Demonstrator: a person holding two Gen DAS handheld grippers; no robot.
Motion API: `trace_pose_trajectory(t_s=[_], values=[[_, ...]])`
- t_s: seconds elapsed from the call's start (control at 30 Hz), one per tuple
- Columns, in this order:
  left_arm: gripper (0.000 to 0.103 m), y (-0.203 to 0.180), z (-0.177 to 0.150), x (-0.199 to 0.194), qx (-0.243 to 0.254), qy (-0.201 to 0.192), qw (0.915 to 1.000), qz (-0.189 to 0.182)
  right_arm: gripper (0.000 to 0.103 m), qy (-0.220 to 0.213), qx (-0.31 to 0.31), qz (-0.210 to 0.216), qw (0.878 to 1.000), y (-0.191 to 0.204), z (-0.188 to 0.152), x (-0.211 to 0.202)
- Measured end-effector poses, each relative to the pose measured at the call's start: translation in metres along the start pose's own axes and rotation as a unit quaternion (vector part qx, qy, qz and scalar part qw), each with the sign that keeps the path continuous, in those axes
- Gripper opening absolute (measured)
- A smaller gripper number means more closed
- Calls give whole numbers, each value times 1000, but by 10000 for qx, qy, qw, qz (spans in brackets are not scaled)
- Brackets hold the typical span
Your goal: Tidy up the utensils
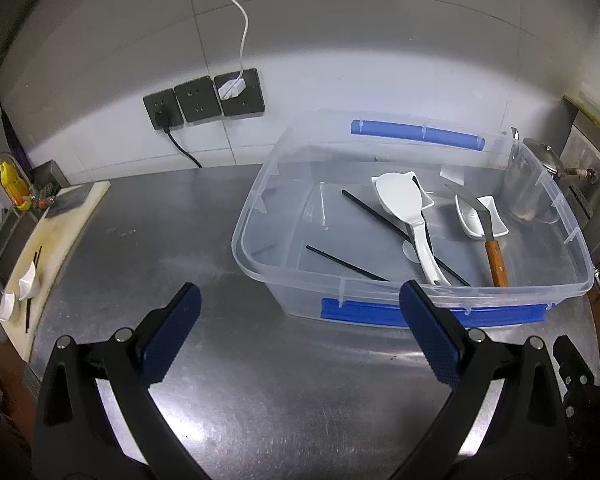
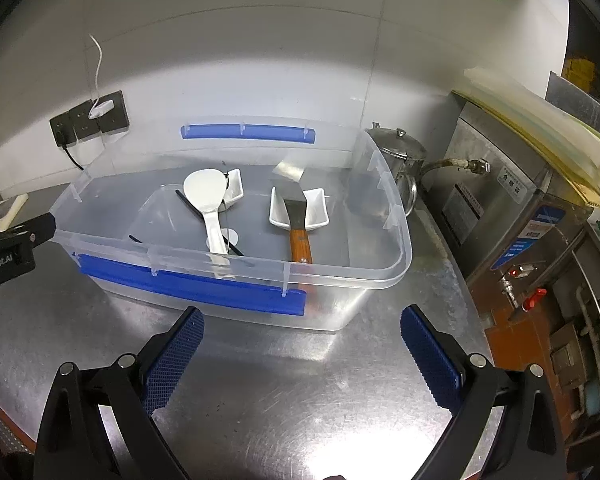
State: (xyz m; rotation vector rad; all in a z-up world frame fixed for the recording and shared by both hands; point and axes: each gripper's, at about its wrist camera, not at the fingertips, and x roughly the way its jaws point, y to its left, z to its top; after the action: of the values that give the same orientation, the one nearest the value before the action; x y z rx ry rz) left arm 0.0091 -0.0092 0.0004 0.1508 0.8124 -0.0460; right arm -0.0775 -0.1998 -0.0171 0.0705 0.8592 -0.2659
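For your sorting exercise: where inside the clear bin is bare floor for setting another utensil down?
Clear bin: bare at its left end, between the left wall and the black chopsticks. Crowded to the right: white rice paddle, wooden-handled spatula, white dishes.

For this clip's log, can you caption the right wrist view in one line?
Open right gripper hovers over steel counter before a clear bin holding white rice paddle, wooden-handled spatula, chopsticks.

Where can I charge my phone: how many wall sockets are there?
3, side by side on the wall: left socket holds a black plug, middle socket is free, right socket holds a white plug.
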Motion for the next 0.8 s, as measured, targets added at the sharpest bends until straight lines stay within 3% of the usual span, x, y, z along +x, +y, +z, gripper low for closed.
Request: trace_pose_trajectory(t_s=[0.27,0.47,0.8], values=[[95,-1,-3,-2,6,-15,10000,87,98,7,-175,-22,9998,9,1,-2],[95,-2,-4,6,91,124,9992,358,98,34,-244,-163,9996,14,1,-1],[95,-6,-5,9,189,204,9990,359,98,63,-237,-63,9997,15,1,0]])
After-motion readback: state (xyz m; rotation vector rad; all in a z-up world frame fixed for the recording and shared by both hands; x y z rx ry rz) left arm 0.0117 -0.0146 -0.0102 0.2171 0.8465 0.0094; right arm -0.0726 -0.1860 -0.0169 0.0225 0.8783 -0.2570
